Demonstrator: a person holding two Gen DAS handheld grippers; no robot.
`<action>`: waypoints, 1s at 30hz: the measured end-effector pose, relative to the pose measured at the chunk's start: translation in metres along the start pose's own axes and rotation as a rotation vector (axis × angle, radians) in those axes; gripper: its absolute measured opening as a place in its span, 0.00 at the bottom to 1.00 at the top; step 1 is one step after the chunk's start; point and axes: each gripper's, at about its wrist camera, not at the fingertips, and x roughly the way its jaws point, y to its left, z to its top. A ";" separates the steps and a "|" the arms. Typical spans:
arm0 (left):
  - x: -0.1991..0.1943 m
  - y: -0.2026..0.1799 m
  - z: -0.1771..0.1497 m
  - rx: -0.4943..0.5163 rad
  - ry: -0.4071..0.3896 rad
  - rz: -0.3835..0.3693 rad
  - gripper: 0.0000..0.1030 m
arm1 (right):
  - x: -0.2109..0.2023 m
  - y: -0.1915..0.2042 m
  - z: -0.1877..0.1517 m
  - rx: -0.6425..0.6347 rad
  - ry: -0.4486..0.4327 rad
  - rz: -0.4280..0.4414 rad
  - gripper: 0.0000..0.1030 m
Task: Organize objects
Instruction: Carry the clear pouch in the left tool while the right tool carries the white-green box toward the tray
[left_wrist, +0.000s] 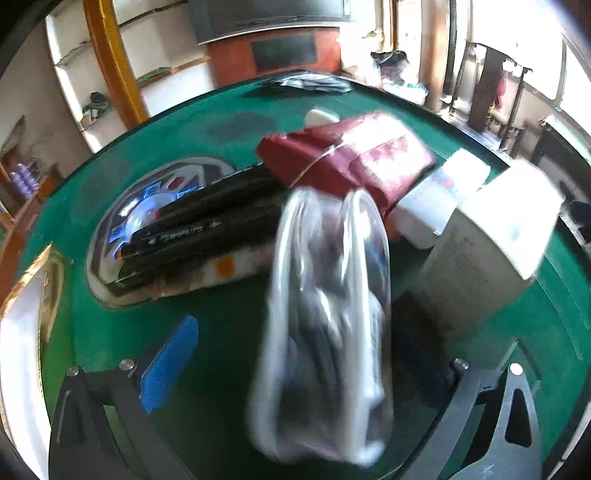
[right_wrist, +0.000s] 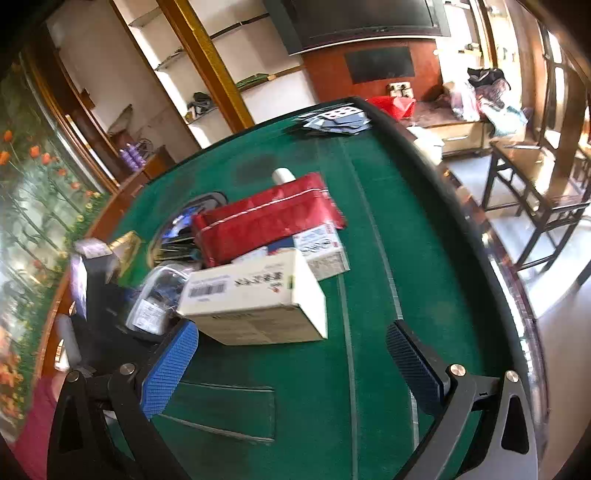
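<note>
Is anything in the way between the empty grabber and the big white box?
Nothing visible blocks it. The right gripper is open over bare green table, and the white box sits just ahead, close to its blue finger. The clear plastic bag lies off to the box's left.

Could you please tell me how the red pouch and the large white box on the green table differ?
The red pouch is soft, glossy and dark red, while the white box is stiff cardboard, pale, with a barcode and printed text. The pouch lies farther from the right gripper, beside the black pens; the box sits nearer, just ahead of the open fingers. The pouch looks flatter, the box taller. Both rest in the same cluster on the green table.
</note>
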 end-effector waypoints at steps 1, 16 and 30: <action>0.002 0.001 0.000 -0.014 0.005 -0.016 0.82 | 0.003 0.005 0.002 -0.012 0.004 0.017 1.00; -0.063 0.037 -0.078 -0.263 -0.144 -0.203 0.31 | 0.067 0.050 0.057 -0.449 0.205 0.057 1.00; -0.109 0.069 -0.104 -0.310 -0.177 -0.236 0.31 | 0.060 0.097 -0.011 -0.891 0.256 -0.219 0.99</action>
